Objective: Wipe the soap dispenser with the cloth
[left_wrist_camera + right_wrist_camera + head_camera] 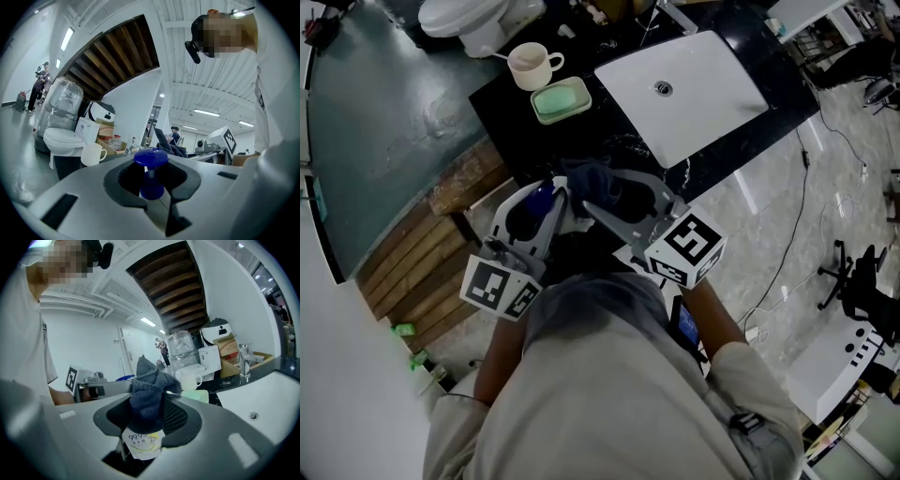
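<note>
The soap dispenser's blue pump top (151, 157) stands upright between the jaws of my left gripper (152, 180), which is shut on its neck. From the head view the blue pump (541, 198) shows inside the left gripper (546, 211), held close to my body at the counter's near edge. My right gripper (148, 414) is shut on a dark grey-blue cloth (149, 394). The cloth (592, 180) lies against the dispenser, whose white label (140, 442) shows just below it. The right gripper (617, 195) comes in from the right.
On the black counter (517, 131) lie a white sink basin (684, 89), a white mug (531, 67) and a green soap dish (562, 100). A white toilet (467, 19) stands at the back left. Wooden slats (422, 262) lie left of my legs.
</note>
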Tool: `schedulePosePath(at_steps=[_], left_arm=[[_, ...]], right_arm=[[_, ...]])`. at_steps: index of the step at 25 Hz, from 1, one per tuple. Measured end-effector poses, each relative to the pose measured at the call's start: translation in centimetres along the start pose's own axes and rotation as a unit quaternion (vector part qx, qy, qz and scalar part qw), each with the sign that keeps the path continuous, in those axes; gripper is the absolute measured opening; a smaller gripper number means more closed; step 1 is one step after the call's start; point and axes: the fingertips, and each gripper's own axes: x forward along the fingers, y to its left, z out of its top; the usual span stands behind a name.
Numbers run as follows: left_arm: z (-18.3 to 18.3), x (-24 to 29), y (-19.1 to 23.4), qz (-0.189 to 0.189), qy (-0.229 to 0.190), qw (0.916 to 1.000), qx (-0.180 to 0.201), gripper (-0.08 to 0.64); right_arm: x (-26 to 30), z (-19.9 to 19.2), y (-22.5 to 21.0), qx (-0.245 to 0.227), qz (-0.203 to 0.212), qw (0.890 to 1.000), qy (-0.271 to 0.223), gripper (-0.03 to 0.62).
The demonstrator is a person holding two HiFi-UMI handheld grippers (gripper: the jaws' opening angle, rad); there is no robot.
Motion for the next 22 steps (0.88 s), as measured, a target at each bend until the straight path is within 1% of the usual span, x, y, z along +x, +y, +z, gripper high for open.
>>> schedulePosePath(at_steps=[10,22], left_arm=[[0.2,-0.1,0.3,0.004,-0.003,1.0,-0.008,0.08],[0.1,-0.1,0.4,0.003,-0.003,1.0,-0.006,0.08]], right_arm=[[0.2,-1.3,-0.4,0.002,0.001,1.0,0.022,0.156],[0.3,-2.9,-1.1,0.008,-0.004,0.999,0.033,0.156]])
